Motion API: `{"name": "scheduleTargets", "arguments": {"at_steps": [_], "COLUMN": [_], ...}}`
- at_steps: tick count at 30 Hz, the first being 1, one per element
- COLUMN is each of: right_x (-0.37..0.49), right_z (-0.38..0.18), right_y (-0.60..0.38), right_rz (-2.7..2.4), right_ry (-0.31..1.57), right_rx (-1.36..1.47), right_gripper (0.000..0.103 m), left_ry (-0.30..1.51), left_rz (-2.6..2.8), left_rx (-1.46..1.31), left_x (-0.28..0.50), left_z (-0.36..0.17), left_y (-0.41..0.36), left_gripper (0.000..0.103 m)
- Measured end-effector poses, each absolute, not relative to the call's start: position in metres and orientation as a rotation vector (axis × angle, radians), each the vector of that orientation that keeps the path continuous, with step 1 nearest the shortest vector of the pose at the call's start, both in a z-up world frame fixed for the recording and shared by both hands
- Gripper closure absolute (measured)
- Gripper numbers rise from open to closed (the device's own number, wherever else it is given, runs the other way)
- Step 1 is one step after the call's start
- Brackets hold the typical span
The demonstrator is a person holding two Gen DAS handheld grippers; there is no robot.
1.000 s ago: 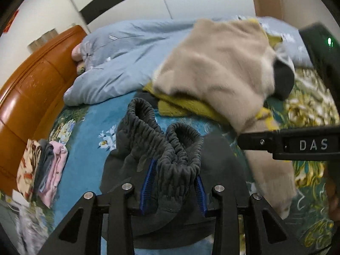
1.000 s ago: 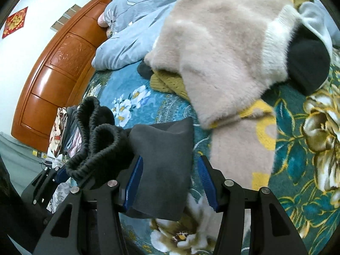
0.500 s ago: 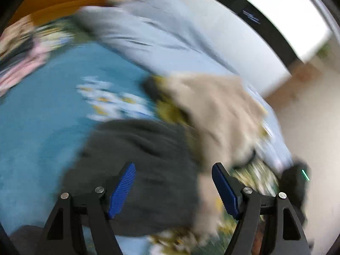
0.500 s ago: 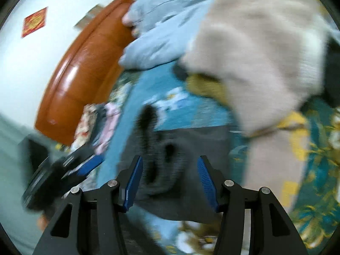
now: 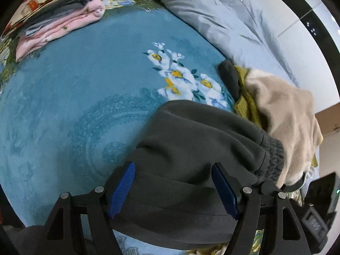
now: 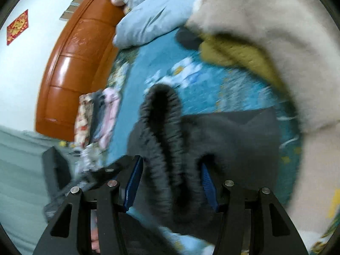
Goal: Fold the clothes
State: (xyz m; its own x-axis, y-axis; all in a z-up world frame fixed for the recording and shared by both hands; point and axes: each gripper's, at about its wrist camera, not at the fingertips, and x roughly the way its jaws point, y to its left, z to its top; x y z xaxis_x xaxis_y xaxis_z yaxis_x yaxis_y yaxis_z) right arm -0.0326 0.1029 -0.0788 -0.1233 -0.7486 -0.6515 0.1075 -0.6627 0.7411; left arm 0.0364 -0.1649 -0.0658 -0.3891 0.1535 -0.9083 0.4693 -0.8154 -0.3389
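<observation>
One dark grey fleece garment with a ribbed elastic band [image 5: 197, 140] lies on the bed's teal floral plush blanket [image 5: 63, 97], at the near edge, partly under both claws. Beside it, one loose heap of three visible pieces: a beige fuzzy sweater [image 5: 282, 106] on top, an olive-yellow knit [image 5: 246, 97] under it, and a small dark piece [image 5: 229, 76] poking out at the far side. The grey garment's banded end touches the beige sweater.

One stack of folded clothes [image 5: 53, 14] sits well apart at the blanket's far corner: patterned cream-and-red piece, grey pieces, pink piece; exact count unclear. One pale blue-grey duvet [image 5: 223, 17] is bunched along the head of the bed, against one orange-brown wooden headboard [image 6: 78, 63].

Two claws. Left claw [image 5: 173, 188]: blue-padded jaws wide, straddling the flat grey cloth below, pads not pinching it; pointed across the blanket toward the duvet. Right claw [image 6: 170, 184]: jaws stand partly apart with the gathered ribbed band rising in a loop between them; view is motion-blurred, so I cannot tell if the pads actually clamp the fabric. The other claw's black body shows at the left of the right wrist view, blurred.
</observation>
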Motion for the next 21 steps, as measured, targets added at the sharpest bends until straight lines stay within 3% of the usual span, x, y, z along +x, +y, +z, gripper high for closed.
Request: {"name": "scheduleTargets", "arguments": {"at_steps": [1,4,10,12,15,17,21], "right_x": [-0.031,-0.025,-0.008,-0.001,0.001,0.003,0.010], "right_z": [-0.074,-0.057,-0.004,-0.011,-0.057,-0.098,-0.129], "right_y": [0.097,0.093,0.139,0.161,0.178,0.185,0.200], "right_rz": [-1.858,-1.899,-1.904,-1.908,-1.909,-1.864,-1.794], "right_ry": [-0.681,-0.614,-0.730,-0.762,-0.804,-0.902,-1.143], "right_rx": [1.549,1.507,1.301,1.330,1.463,1.573,1.555], "right_gripper": [0.063,0.079,0.082,0.082,0.081,0.081,0.079], "left_ry": [0.850,0.916,1.312,1.363,1.203,1.058,0.780], "left_rz": [-2.299,-2.296,-2.540,-2.577,-2.506,-2.449,-2.424], "left_rx": [1.616,1.605,1.567,1.624,1.822,1.924,2.030], "left_x": [0.035,0.038,0.053,0.055,0.045,0.037,0.026], "left_z": [-0.068,-0.070,-0.054,-0.054,-0.066,-0.075,-0.081], "left_y": [-0.166,-0.175,-0.180,-0.172,-0.152,-0.138,-0.112], "left_gripper": [0.025,0.026,0.026,0.026,0.026,0.026,0.025]}}
